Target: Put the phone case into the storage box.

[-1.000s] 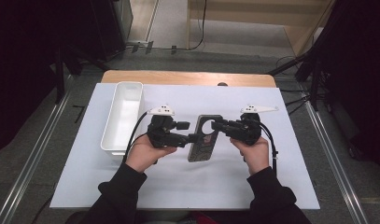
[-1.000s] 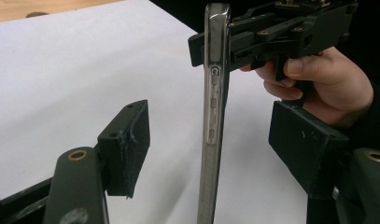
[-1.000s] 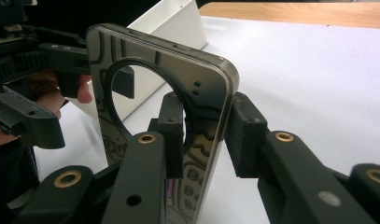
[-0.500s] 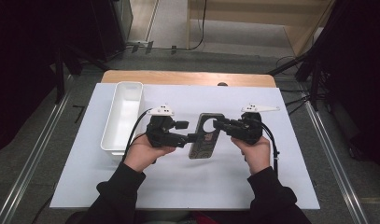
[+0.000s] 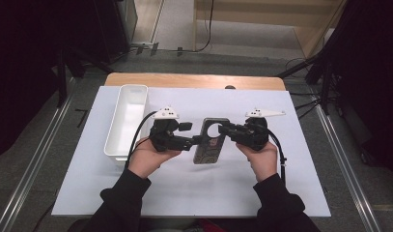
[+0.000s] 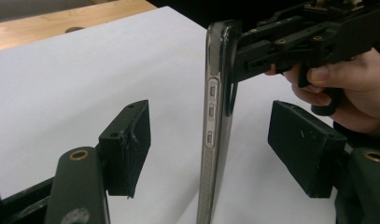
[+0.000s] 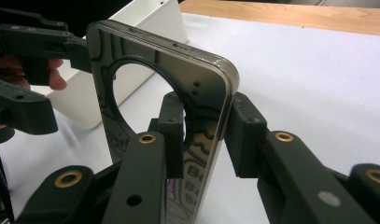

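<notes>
A dark see-through phone case (image 5: 211, 141) with a round cut-out is held on edge above the white sheet, between both hands. My right gripper (image 5: 223, 129) is shut on it; in the right gripper view its pads (image 7: 172, 135) press both faces of the case (image 7: 197, 79) beside the cut-out. My left gripper (image 5: 199, 141) comes in from the other side. In the left gripper view the case (image 6: 214, 140) stands edge-on, side buttons showing, between the open left gripper (image 6: 215, 149), with a gap to each of the pads (image 6: 129, 140). The right gripper (image 6: 253, 56) grips the case's top there.
A long white tray (image 5: 129, 121) lies at the left of the white sheet (image 5: 194, 188), close behind the left hand. A bare wooden strip (image 5: 194, 80) runs along the table's far edge. Metal rails flank the table on both sides.
</notes>
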`<move>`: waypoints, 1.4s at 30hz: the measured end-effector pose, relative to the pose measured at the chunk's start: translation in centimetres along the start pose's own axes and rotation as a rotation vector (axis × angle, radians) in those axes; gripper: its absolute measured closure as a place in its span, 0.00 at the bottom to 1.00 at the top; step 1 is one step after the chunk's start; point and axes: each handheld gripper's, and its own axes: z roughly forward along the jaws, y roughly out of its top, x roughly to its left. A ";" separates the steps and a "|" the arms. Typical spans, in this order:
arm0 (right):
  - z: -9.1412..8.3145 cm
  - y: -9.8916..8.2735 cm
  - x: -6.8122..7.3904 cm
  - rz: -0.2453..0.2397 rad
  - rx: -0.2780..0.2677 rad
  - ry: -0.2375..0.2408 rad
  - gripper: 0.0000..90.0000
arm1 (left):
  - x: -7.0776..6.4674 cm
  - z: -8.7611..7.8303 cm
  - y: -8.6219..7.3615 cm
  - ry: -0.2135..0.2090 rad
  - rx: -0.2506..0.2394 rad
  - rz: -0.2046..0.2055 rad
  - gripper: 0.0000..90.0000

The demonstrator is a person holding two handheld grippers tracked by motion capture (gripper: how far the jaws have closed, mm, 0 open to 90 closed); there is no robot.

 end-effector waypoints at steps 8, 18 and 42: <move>0.3 0.0 0.6 -0.002 0.003 -0.026 0.76 | -0.3 -0.2 0.2 0.044 -0.014 0.004 0.33; 0.8 0.2 1.3 0.017 -0.001 -0.036 0.76 | -0.5 -0.2 0.3 0.083 -0.018 -0.004 0.35; 1.9 0.7 3.3 0.008 0.004 -0.077 0.76 | -1.1 -0.1 0.3 0.199 -0.031 0.007 0.38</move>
